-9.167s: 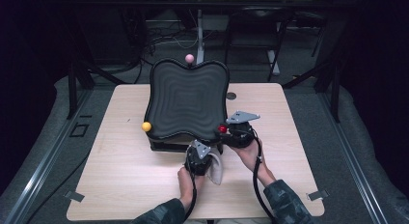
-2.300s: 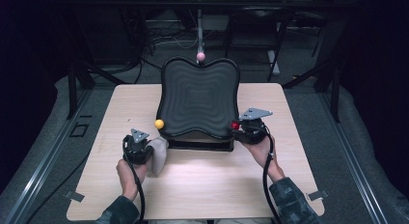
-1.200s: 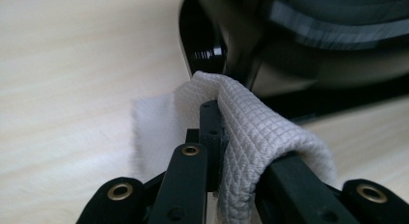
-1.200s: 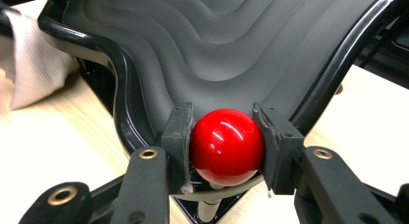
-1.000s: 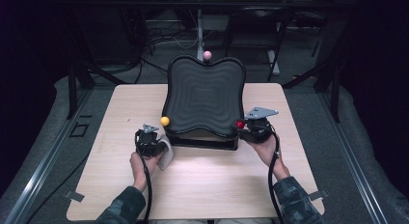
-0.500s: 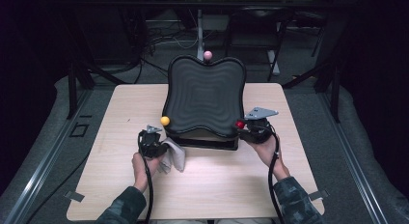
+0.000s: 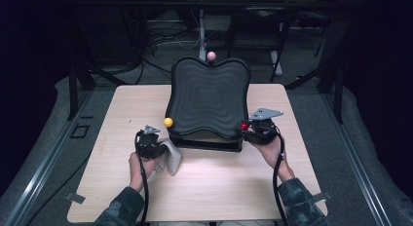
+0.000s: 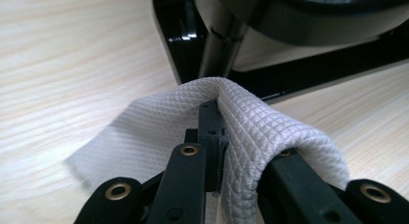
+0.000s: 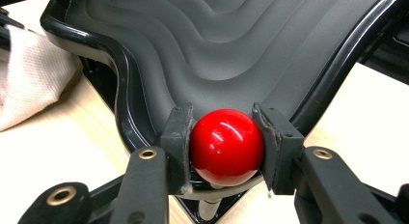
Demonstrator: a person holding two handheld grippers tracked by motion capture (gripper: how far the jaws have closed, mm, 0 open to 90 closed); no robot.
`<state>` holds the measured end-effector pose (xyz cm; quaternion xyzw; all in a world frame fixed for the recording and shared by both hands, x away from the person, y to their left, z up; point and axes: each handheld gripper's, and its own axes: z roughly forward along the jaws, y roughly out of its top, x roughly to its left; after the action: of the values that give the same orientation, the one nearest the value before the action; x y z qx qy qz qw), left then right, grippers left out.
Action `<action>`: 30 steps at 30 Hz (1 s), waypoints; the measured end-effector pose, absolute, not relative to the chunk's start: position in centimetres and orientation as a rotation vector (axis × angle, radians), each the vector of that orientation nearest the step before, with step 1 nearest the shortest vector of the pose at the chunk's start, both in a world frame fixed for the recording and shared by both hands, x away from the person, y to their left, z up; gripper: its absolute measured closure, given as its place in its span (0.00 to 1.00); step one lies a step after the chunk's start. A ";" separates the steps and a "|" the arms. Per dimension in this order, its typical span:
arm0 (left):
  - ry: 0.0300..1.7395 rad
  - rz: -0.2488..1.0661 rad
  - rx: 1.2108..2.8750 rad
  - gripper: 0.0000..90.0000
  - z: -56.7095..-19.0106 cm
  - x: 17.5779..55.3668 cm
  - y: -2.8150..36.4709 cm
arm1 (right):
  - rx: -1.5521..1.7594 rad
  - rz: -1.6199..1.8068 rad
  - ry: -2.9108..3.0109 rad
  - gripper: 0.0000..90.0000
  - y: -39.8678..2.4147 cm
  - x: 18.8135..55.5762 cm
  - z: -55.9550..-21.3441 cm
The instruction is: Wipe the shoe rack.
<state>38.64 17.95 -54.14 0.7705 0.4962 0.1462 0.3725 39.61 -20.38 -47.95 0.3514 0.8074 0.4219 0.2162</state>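
A black tray (image 7: 208,97) with a rippled surface stands tilted on a black base (image 7: 207,143) in mid-table. Ball knobs stick out at its corners: yellow (image 7: 168,122), pink (image 7: 211,55) and red (image 7: 244,125). My right gripper (image 7: 249,129) is shut on the red ball (image 9: 226,139), one pad on each side, at the tray's near right corner (image 9: 217,40). My left gripper (image 7: 155,147) is shut on a folded white cloth (image 7: 170,155), low at the base's left front. The cloth (image 8: 260,122) drapes over its right jaw, just short of a black post (image 8: 219,45).
The pale wooden table (image 7: 122,114) has bare room left, right and in front of the tray. Cables trail from both grippers along the person's forearms. Dark floor, stands and wires lie beyond the far edge. The cloth (image 9: 29,84) also lies left of the tray's rim.
Since the oldest frames the tray has turned and the left gripper has carried the cloth from the far left toward the base. Over the last second both grippers have hardly moved.
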 end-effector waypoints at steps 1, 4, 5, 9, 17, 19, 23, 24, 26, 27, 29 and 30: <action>1.272 0.385 1.967 0.94 -53.9 38.4 18.2 | 0.977 1.169 2.239 0.67 -20.4 39.6 -47.9; 1.276 0.402 1.959 0.94 -53.6 38.1 18.7 | 0.978 1.163 2.247 0.67 -20.7 39.6 -47.9; 1.276 0.404 1.958 0.94 -53.6 38.0 18.9 | 0.974 1.164 2.259 0.67 -20.9 39.6 -47.8; 1.277 0.400 1.956 0.94 -53.6 38.0 19.0 | 0.969 1.161 2.269 0.67 -21.4 39.6 -47.7; 1.256 0.419 1.978 0.94 -53.6 38.0 18.6 | 0.925 1.137 2.332 0.67 -23.0 39.6 -47.3; 1.254 0.417 1.980 0.94 -53.6 38.0 18.6 | 0.929 1.143 2.337 0.66 -23.6 39.7 -47.3; 1.253 0.414 1.984 0.94 -53.6 38.0 18.5 | 0.963 1.146 2.326 0.66 -24.5 39.7 -47.2; 1.251 0.416 1.986 0.94 -53.6 38.0 18.5 | 0.975 1.140 2.317 0.66 -24.7 39.7 -47.2; 1.245 0.422 1.991 0.94 -53.6 38.0 18.4 | 1.000 1.142 2.306 0.66 -25.0 39.7 -47.2; 1.244 0.422 1.990 0.94 -53.6 38.0 18.4 | 1.016 1.129 2.290 0.66 -25.2 39.6 -47.2; 1.238 0.422 1.996 0.94 -53.5 38.0 18.3 | 1.035 1.102 2.270 0.64 -25.3 39.5 -47.1; 1.235 0.421 1.999 0.94 -53.5 38.0 18.3 | 1.056 1.055 2.256 0.60 -25.3 39.4 -47.0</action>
<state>37.99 18.31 -53.51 0.7785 0.4810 0.1639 0.3683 39.39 -25.32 -46.96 0.3809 0.8143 0.3808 0.2163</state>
